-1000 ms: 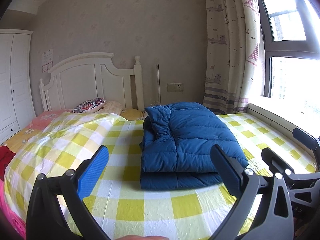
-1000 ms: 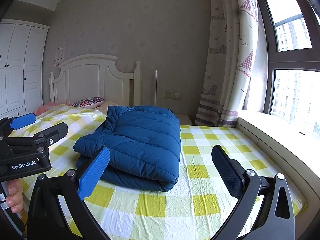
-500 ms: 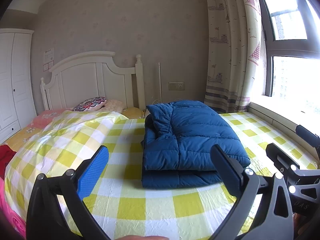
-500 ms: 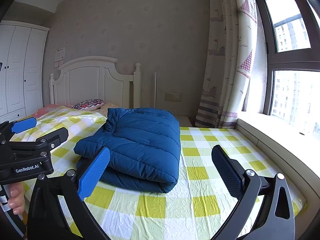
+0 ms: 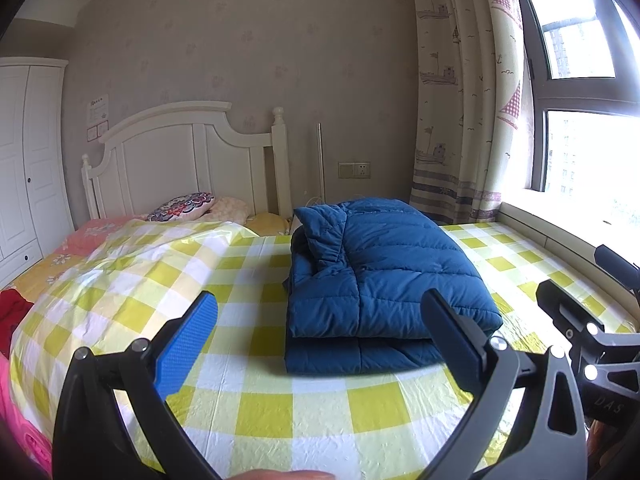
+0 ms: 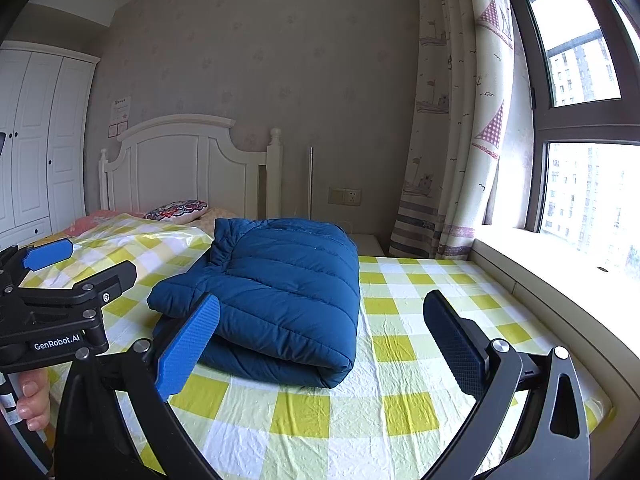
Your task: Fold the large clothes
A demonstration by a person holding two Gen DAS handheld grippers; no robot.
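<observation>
A dark blue puffer jacket (image 5: 376, 276) lies folded into a thick rectangle on the yellow-and-white checked bed sheet (image 5: 256, 400); it also shows in the right wrist view (image 6: 276, 292). My left gripper (image 5: 320, 340) is open and empty, held back from the jacket's near edge. My right gripper (image 6: 320, 340) is open and empty, held just short of the jacket's near right corner. The right gripper's body shows at the right edge of the left wrist view (image 5: 592, 344), and the left gripper's body shows at the left edge of the right wrist view (image 6: 60, 304).
A white headboard (image 5: 184, 160) and pillows (image 5: 180, 206) stand at the far end. A white wardrobe (image 6: 36, 144) is on the left. Curtain (image 6: 456, 128) and window sill (image 6: 560, 252) run along the right. A red cloth (image 5: 12, 312) lies at the left edge.
Both grippers have drawn slightly back and tilted upward; the jacket sits a little lower and farther in both views. The jacket itself has not moved.
</observation>
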